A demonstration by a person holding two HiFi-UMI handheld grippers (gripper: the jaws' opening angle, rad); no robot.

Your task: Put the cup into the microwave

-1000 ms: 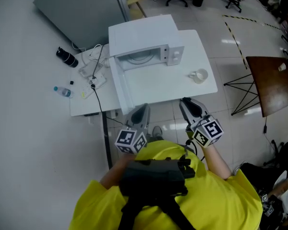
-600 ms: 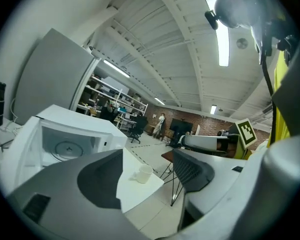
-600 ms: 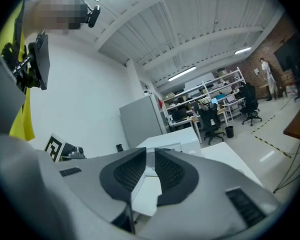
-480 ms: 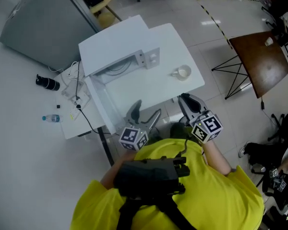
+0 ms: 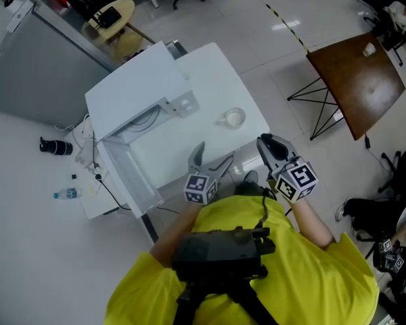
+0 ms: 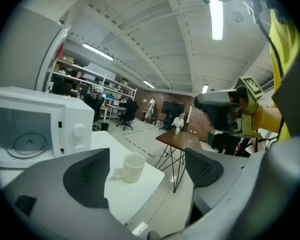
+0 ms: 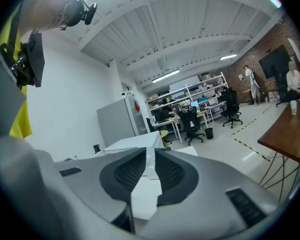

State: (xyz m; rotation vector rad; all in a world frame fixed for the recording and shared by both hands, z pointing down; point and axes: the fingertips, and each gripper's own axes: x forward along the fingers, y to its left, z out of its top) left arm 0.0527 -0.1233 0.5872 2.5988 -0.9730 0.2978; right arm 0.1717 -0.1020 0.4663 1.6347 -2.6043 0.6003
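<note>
Cup and microwave are carried by the desk, whose near edge has been reached by the left claw since a second ago, its jaws just opened and released, nothing gripped. The cup is stood upright, mouth up, handle toward the microwave. The right claw is clenched, empty. The turntable is shown only in the left gripper view.

One cup, one microwave — two grippers
</note>
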